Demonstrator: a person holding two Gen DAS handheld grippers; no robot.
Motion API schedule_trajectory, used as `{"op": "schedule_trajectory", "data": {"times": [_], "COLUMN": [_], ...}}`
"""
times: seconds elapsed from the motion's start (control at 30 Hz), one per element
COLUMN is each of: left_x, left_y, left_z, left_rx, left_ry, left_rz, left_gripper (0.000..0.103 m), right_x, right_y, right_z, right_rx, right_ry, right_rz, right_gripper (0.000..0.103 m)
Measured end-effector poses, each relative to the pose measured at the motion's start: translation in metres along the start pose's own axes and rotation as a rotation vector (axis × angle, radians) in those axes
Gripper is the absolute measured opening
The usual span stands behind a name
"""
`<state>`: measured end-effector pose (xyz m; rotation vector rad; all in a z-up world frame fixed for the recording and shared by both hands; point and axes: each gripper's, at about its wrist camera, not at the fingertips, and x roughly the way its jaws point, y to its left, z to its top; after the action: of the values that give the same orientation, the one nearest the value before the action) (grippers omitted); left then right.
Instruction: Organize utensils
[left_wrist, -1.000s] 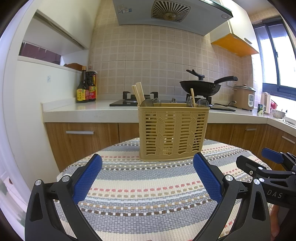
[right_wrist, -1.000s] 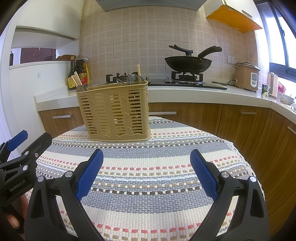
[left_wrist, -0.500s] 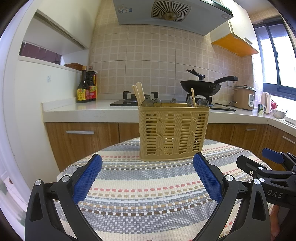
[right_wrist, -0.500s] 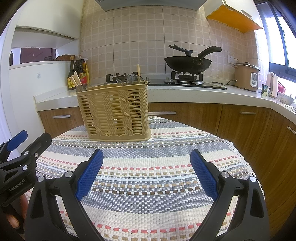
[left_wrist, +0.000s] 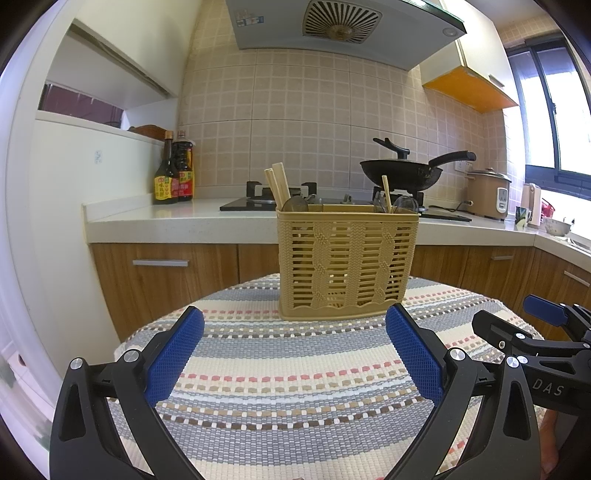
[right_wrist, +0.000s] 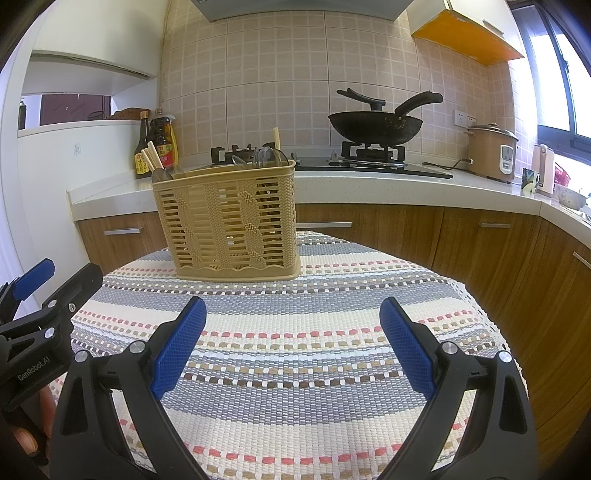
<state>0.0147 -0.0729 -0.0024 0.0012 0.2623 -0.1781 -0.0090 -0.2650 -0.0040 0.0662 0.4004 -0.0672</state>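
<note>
A tan slotted plastic utensil basket (left_wrist: 347, 264) stands upright at the far side of a round table with a striped woven cloth (left_wrist: 295, 376); it also shows in the right wrist view (right_wrist: 229, 225). Wooden chopsticks (left_wrist: 279, 184) and clear spoons (right_wrist: 271, 157) stick out of its top. My left gripper (left_wrist: 295, 354) is open and empty, low over the cloth in front of the basket. My right gripper (right_wrist: 291, 347) is open and empty, to the basket's right and nearer me. Each gripper shows at the edge of the other's view.
Behind the table runs a kitchen counter (left_wrist: 177, 218) with sauce bottles (left_wrist: 173, 171), a gas hob with a black wok (right_wrist: 375, 123), and a rice cooker (right_wrist: 491, 153). Wooden cabinets (right_wrist: 406, 232) stand below. The table's far edge drops just behind the basket.
</note>
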Motion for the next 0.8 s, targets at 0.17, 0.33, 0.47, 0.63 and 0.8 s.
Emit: {"op": "schedule_trajectory", "data": {"times": [0.17,0.33,0.47,0.63,0.8], "left_x": [-0.0014,-0.0020,-0.0020,-0.0023,-0.0019], "left_y": [0.0027,0.0033,0.0032,0.0033,0.0032], "left_z": [-0.0014,-0.0016,-0.0015,-0.0015,-0.0013], "left_rx": [-0.005,-0.003,-0.003,-0.003,-0.003], "left_ry": [0.006,0.005,0.005,0.005,0.005], "left_rz": [0.003,0.003,0.003,0.003,0.002], "left_gripper": [0.095,0.095,0.095,0.095,0.095], "right_x": [-0.0003,-0.0004,-0.0004,-0.0004,-0.0004], "right_y": [-0.0001,-0.0001,0.0000,0.0003,0.0002], "right_z": [-0.0004,-0.0004,-0.0004,-0.0003,-0.0003], "right_rx": [0.001,0.000,0.000,0.000,0.001], "right_ry": [-0.001,-0.001,0.000,0.000,0.000], "right_rz": [0.000,0.000,-0.001,-0.001,-0.001], "right_gripper": [0.092,0.092,0.092,0.092,0.092]}}
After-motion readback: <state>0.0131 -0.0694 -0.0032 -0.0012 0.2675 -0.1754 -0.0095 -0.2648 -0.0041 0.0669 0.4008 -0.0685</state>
